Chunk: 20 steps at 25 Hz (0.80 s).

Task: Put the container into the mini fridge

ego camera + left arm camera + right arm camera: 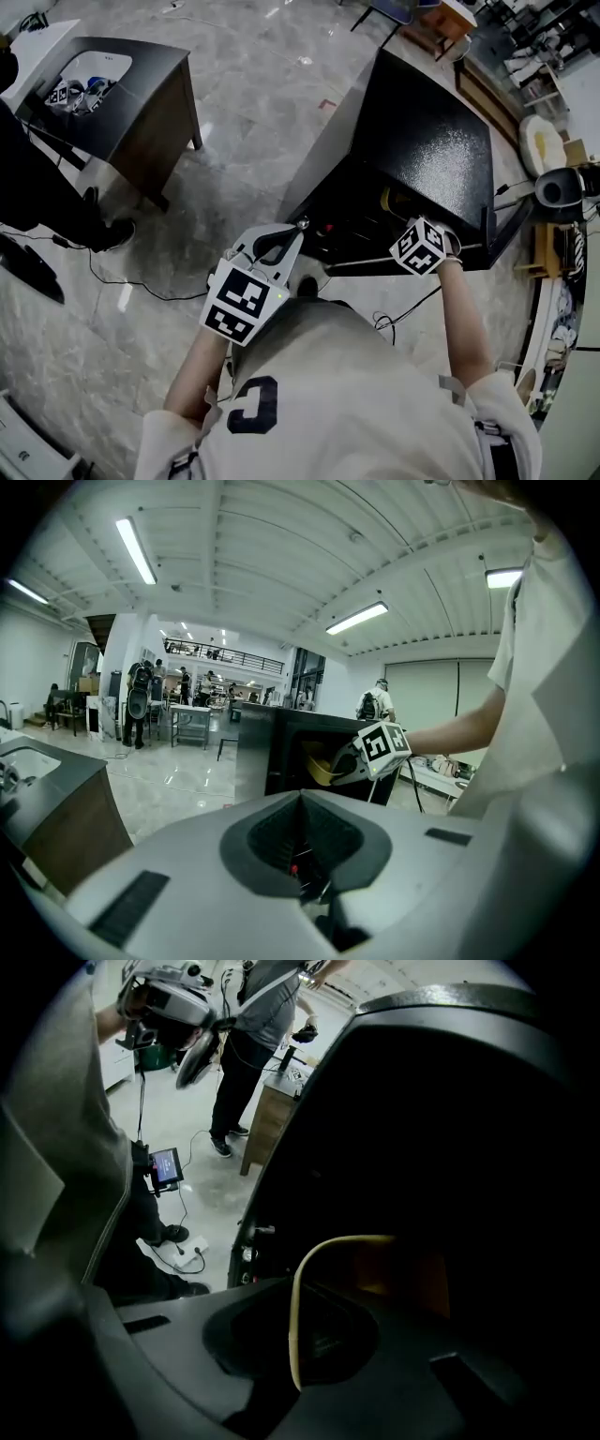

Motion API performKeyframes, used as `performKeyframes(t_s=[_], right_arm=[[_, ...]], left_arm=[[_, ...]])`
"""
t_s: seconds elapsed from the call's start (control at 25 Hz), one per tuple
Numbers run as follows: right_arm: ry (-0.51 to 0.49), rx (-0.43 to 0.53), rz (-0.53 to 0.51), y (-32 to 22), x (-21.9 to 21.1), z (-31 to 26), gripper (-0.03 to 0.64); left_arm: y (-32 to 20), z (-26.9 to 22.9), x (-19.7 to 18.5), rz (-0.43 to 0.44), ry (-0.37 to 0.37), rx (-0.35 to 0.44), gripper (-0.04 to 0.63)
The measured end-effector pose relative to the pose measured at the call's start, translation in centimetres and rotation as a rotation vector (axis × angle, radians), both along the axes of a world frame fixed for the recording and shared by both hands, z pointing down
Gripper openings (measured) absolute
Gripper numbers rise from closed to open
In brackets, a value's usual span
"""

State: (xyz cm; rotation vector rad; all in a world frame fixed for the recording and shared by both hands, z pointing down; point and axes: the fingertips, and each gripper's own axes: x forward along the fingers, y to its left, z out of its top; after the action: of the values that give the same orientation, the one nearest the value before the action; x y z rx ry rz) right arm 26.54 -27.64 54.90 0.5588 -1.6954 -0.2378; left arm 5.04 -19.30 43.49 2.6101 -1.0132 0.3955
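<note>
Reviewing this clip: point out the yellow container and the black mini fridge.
yellow container (321,764): left gripper view, on its curved yellow wall inside the fridge opening.
black mini fridge (427,141): head view, on its speckled top panel.

Mini fridge (431,141) front open, container (323,771) at mouth, table (141,103) well left

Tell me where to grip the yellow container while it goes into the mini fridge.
Pinch the yellow container by its thin rim, one jaw inside the wall and one outside, coming from the open front of the mini fridge. The rim is narrow enough for nearly closed jaws, and the right hand-held gripper is shut on it that way.
</note>
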Motion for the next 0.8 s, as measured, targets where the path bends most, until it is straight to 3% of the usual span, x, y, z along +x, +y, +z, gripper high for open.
performKeyframes(t_s=[0.44,0.8], right_arm=[[-0.013,0.029,0.039,-1.5,0.8,0.5,0.032],[-0.083,0.129,0.102,-4.2,0.6,0.1,0.031]], left_arm=[[-1.1,0.5,-3.2,-0.039,-0.047,-0.018,0.055],[-1.2,1.3,-3.9,-0.031,-0.083,-0.049,0.055]])
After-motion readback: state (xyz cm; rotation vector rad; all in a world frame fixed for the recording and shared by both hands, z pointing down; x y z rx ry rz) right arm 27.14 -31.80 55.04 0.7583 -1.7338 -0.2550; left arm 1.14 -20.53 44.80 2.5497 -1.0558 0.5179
